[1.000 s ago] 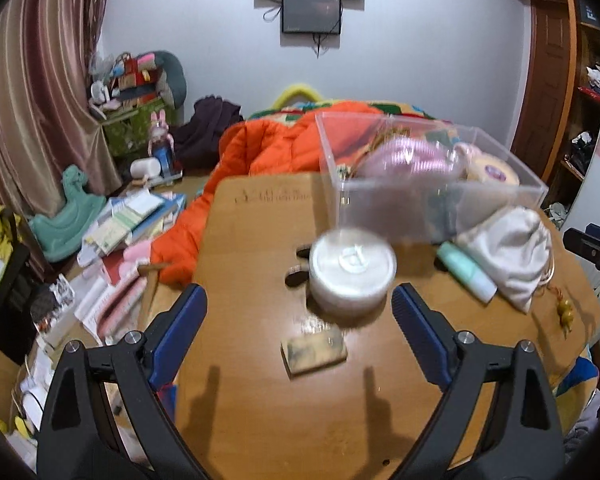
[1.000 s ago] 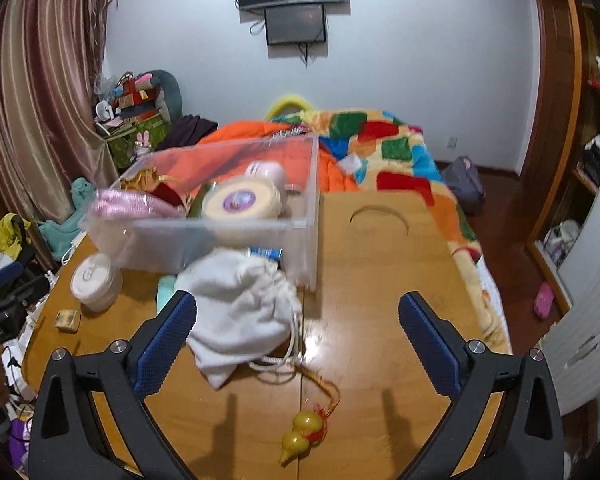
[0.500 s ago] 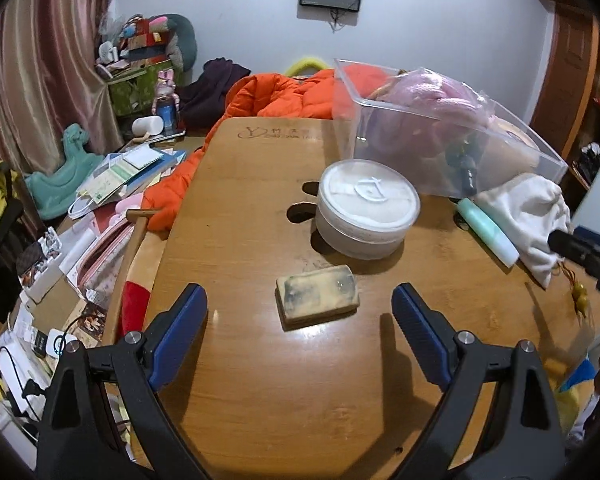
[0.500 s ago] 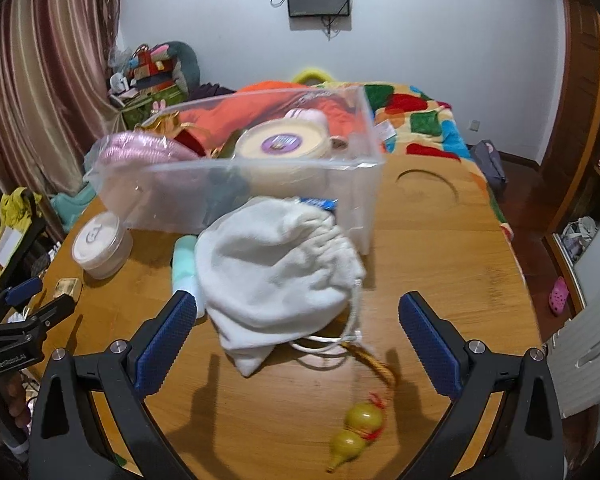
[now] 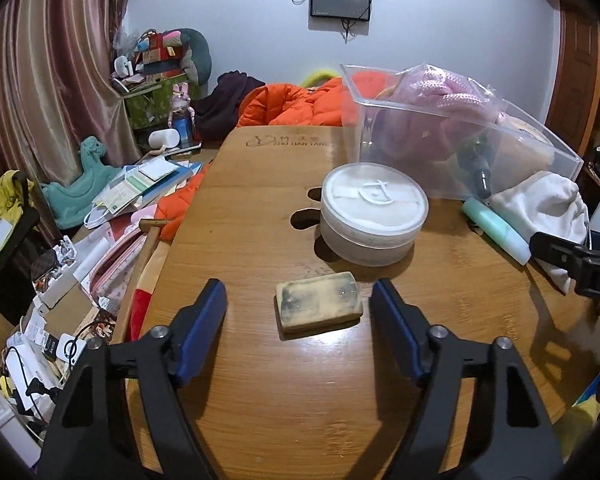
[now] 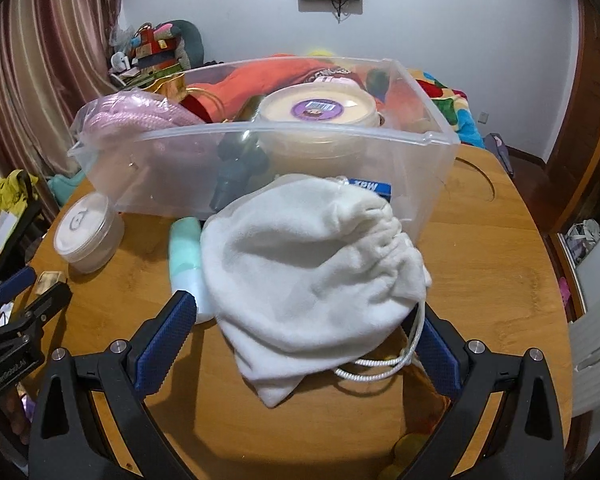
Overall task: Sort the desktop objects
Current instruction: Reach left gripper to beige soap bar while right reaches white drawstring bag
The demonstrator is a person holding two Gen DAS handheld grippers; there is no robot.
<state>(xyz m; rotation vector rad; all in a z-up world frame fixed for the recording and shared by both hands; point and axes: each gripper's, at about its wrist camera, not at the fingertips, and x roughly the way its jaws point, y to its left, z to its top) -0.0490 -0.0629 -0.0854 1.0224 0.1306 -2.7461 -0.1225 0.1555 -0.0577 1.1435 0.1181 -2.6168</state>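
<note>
A worn yellowish block (image 5: pixel 318 306) lies flat on the wooden table (image 5: pixel 256 208). My left gripper (image 5: pixel 298 292) straddles it; the jaws are closing, and a gap still shows between each blue pad and the block. A white drawstring pouch (image 6: pixel 312 276) slumps against the clear plastic bin (image 6: pixel 428 168). My right gripper (image 6: pixel 304 312) stands open with the pouch between its jaws; the right pad is partly hidden behind the cloth. In the right wrist view the left gripper (image 6: pixel 24 292) shows at the left edge, around the block (image 6: pixel 50 280).
A round white lidded jar (image 5: pixel 374 216) stands just beyond the block. A mint tube (image 6: pixel 186 256) lies left of the pouch, a yellow gourd charm (image 6: pixel 408 446) near the front edge. The bin (image 5: pixel 460 152) holds several items. Clutter covers the floor at the left (image 5: pixel 112 216).
Both grippers have come lower and nearer the table. The left jaws have narrowed around the block. The right gripper moved forward, so the pouch now lies between its jaws.
</note>
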